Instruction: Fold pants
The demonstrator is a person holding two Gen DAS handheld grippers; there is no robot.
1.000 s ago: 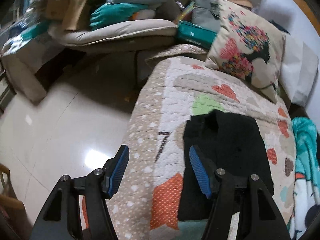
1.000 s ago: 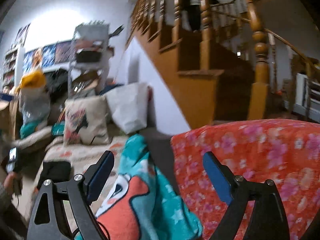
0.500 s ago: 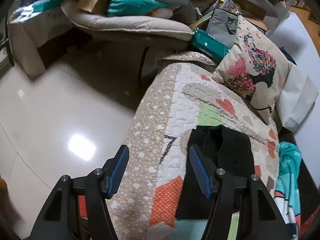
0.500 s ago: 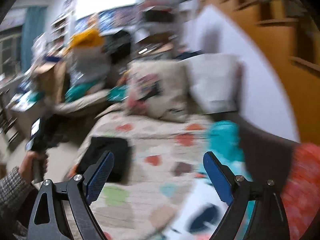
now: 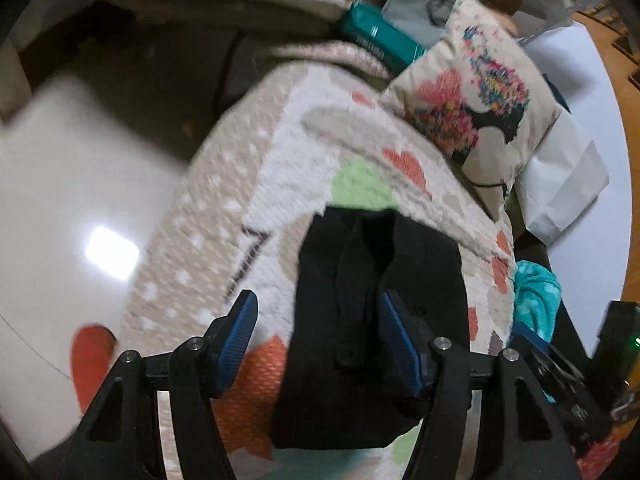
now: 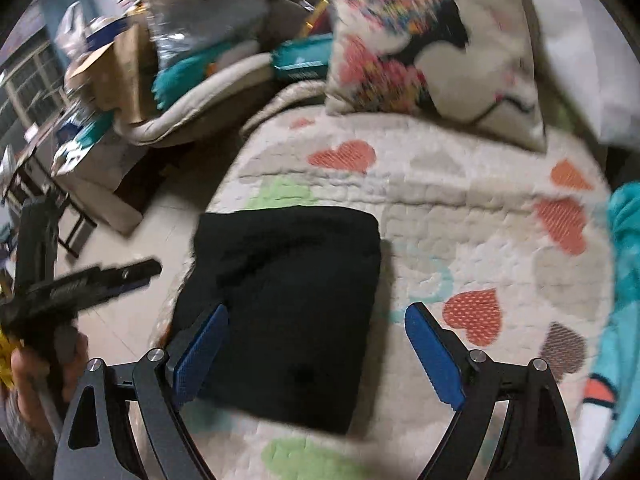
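Black pants (image 6: pixel 288 304), folded into a compact rectangle, lie flat on the quilt (image 6: pixel 460 216) near its floor-side edge; in the left wrist view the same pants (image 5: pixel 376 320) show a raised lengthwise ridge down their middle. My left claw (image 5: pixel 318 340) hangs above the near part of the bundle with its blue pads spread wide, one pad over bare quilt (image 5: pixel 248 208), the other over the black cloth, gripping nothing. My right claw (image 6: pixel 316 354) is likewise spread wide and holds nothing: its left pad lies over the near corner of the pants, its right pad over the quilt beside an orange heart. Whether any pad touches the fabric cannot be told. From the right wrist view my left hand (image 6: pixel 36 376) appears at the left edge, wrapped around the handle of the other tool. A patterned pillow (image 6: pixel 436 48) leans at the far end of the quilt, with a white paper bag (image 5: pixel 568 184) just beside it. A teal blanket (image 6: pixel 624 280) bunches at the quilt's right edge. A glossy pale floor (image 5: pixel 80 184) lies past the left edge; beyond it, blurred clutter.
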